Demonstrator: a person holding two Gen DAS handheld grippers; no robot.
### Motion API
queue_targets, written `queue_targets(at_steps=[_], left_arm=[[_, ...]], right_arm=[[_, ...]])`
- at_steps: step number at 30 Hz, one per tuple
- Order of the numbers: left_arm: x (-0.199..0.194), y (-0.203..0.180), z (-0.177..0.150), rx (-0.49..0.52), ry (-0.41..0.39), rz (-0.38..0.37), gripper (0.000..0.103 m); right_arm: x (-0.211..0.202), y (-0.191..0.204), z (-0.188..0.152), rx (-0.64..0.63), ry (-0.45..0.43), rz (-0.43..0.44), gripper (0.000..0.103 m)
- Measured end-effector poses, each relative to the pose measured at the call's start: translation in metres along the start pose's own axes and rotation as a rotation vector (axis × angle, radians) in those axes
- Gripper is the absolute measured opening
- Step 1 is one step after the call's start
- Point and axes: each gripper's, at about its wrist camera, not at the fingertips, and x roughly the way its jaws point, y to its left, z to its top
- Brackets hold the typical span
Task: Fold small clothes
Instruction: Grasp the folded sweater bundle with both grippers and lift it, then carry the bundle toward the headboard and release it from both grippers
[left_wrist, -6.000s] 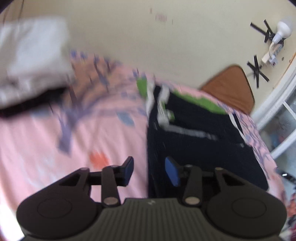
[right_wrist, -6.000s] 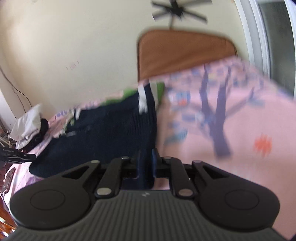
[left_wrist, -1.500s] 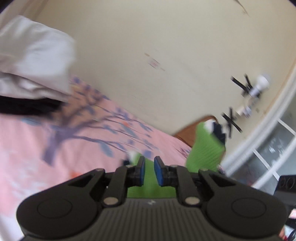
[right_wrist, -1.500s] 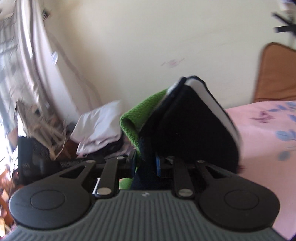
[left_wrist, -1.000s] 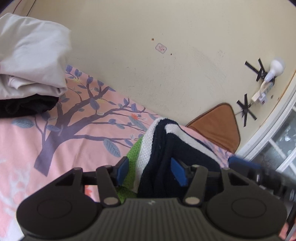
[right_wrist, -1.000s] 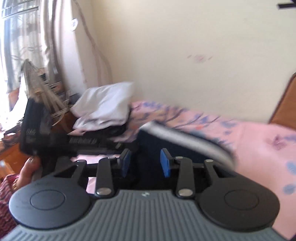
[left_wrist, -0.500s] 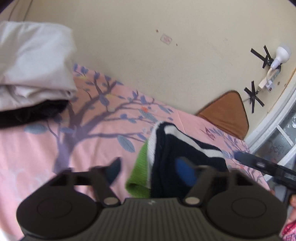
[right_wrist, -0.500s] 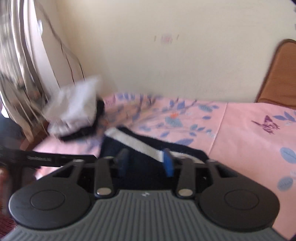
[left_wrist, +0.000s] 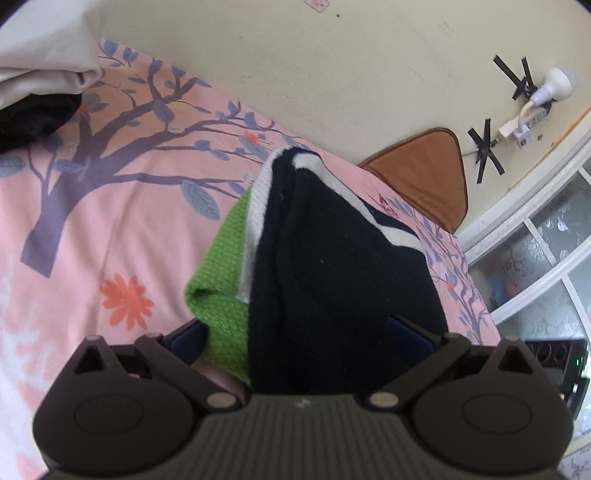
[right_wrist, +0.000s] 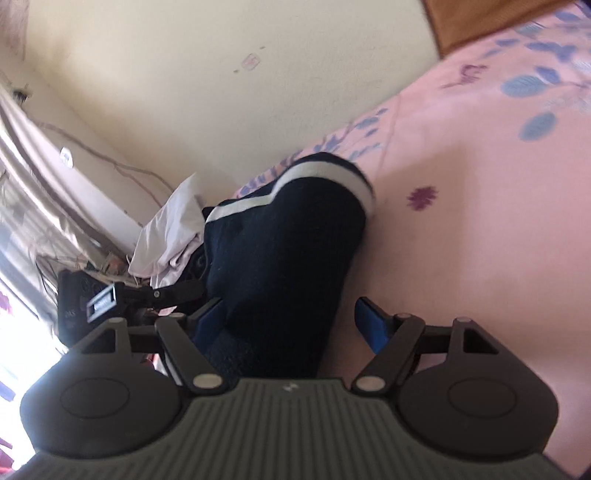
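Observation:
A folded small sweater (left_wrist: 332, 266), navy with white stripes and a green band, lies bunched on the pink tree-print bedsheet (left_wrist: 92, 229). My left gripper (left_wrist: 295, 336) is open wide, its blue pads either side of the sweater's near end. In the right wrist view the same sweater (right_wrist: 280, 236) lies between the spread fingers of my right gripper (right_wrist: 288, 321), which is open. The left gripper's body (right_wrist: 110, 295) shows beyond the sweater on the left.
A pile of white and black cloth (left_wrist: 40, 74) lies at the far left of the bed, against the cream wall. A brown cushion (left_wrist: 424, 173) sits at the bed's far corner. A white-framed window (left_wrist: 546, 258) is at the right. Curtains (right_wrist: 33, 192) hang at the left.
Both grippers held the sweater up shut on it, then opened and let it down onto the bed. Both jaws now stand wider, closer around the sweater.

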Motion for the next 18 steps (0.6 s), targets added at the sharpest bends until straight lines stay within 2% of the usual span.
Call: queue_targets(at_steps=[4, 8, 12, 13, 14, 15, 17, 18], left_arm=[[-0.002, -0.003, 0.001, 0.03, 0.015, 0.018, 0.102], [0.004, 0.0, 0.009, 0.041, 0.046, 0.009, 0.102], [0.013, -0.01, 0.007, 0.106, 0.081, -0.016, 0.1], [0.015, -0.013, 0.004, 0.124, 0.076, -0.02, 0.094], [0.016, -0.016, 0.002, 0.142, 0.066, -0.016, 0.08], [0.016, -0.017, 0.0, 0.146, 0.056, -0.012, 0.075], [0.017, -0.012, 0.001, 0.092, 0.042, -0.032, 0.062], [0.017, -0.009, 0.003, 0.05, 0.04, -0.051, 0.06]], right_arm=[[0.02, 0.008, 0.003, -0.051, -0.003, -0.028, 0.08], [0.018, 0.006, 0.003, -0.057, -0.005, -0.023, 0.079], [0.018, 0.004, 0.003, -0.068, 0.0, -0.03, 0.081], [0.019, 0.004, 0.004, -0.063, 0.002, -0.034, 0.08], [0.021, 0.004, 0.005, -0.059, 0.008, -0.039, 0.071], [0.025, 0.003, 0.007, -0.056, 0.02, -0.042, 0.061], [0.027, 0.002, 0.012, -0.058, 0.025, -0.028, 0.051], [0.026, 0.003, 0.016, -0.064, 0.032, -0.026, 0.047]])
